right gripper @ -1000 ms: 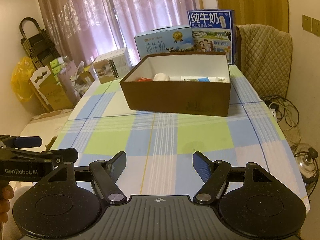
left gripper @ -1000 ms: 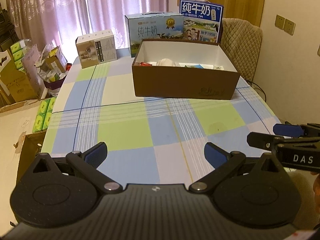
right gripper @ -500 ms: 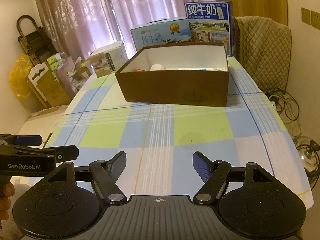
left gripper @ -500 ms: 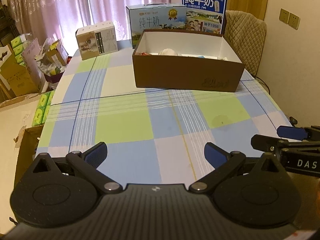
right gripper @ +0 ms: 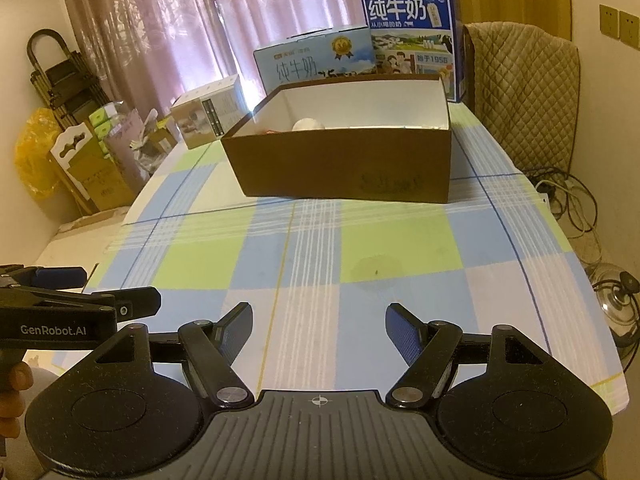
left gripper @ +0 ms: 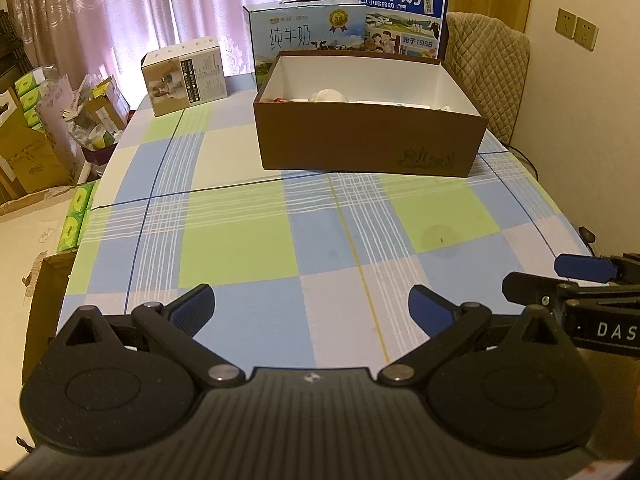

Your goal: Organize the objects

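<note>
A brown open cardboard box (left gripper: 368, 144) (right gripper: 344, 164) with a white inside stands on the far half of the checked tablecloth. Small items lie in it, among them a white rounded thing (left gripper: 330, 95) (right gripper: 307, 124); most of them are hidden by its front wall. My left gripper (left gripper: 312, 308) hovers open over the near edge of the table, nothing between its blue pads. My right gripper (right gripper: 319, 326) hangs open beside it, also with nothing in it. Each gripper shows at the edge of the other's view.
Behind the brown box stand two blue milk cartons (left gripper: 306, 42) (left gripper: 402, 16). A small white-and-brown box (left gripper: 184, 76) sits at the far left of the table. A quilted chair (right gripper: 524, 92) stands at the right. Boxes and bags crowd the floor on the left (left gripper: 36, 136).
The left wrist view has sunk a little, so the brown box looks lower and flatter. Both grippers stay open; nothing on the table has moved.
</note>
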Demonstrator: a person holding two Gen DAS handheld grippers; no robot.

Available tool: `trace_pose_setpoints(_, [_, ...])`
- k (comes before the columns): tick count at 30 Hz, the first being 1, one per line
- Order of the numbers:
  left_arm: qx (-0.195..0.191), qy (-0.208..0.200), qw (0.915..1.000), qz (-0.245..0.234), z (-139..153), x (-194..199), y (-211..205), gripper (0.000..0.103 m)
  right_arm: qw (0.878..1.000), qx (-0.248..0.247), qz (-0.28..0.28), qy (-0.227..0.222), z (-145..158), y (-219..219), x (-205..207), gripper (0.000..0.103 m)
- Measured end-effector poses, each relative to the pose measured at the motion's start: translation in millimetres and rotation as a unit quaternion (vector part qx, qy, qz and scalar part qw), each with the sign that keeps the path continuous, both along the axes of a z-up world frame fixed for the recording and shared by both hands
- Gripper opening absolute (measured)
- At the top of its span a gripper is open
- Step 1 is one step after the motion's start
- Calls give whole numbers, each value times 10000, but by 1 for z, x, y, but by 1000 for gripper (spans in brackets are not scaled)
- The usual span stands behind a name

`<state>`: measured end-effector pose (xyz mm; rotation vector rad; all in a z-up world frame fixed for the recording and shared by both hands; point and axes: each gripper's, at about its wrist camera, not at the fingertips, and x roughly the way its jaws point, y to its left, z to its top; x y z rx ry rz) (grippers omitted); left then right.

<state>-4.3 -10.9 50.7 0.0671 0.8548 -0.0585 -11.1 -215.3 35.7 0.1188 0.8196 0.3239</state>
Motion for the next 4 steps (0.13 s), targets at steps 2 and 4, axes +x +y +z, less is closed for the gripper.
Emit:
trace_pose_setpoints(2, [2, -8, 10000, 4, -1, 1, 0, 102, 10000, 1, 0, -1, -1, 0, 0, 71])
trace_pose_setpoints(4, [20, -21, 10000, 12, -1, 1, -1, 102, 10000, -10, 6, 2, -1, 0, 1, 71])
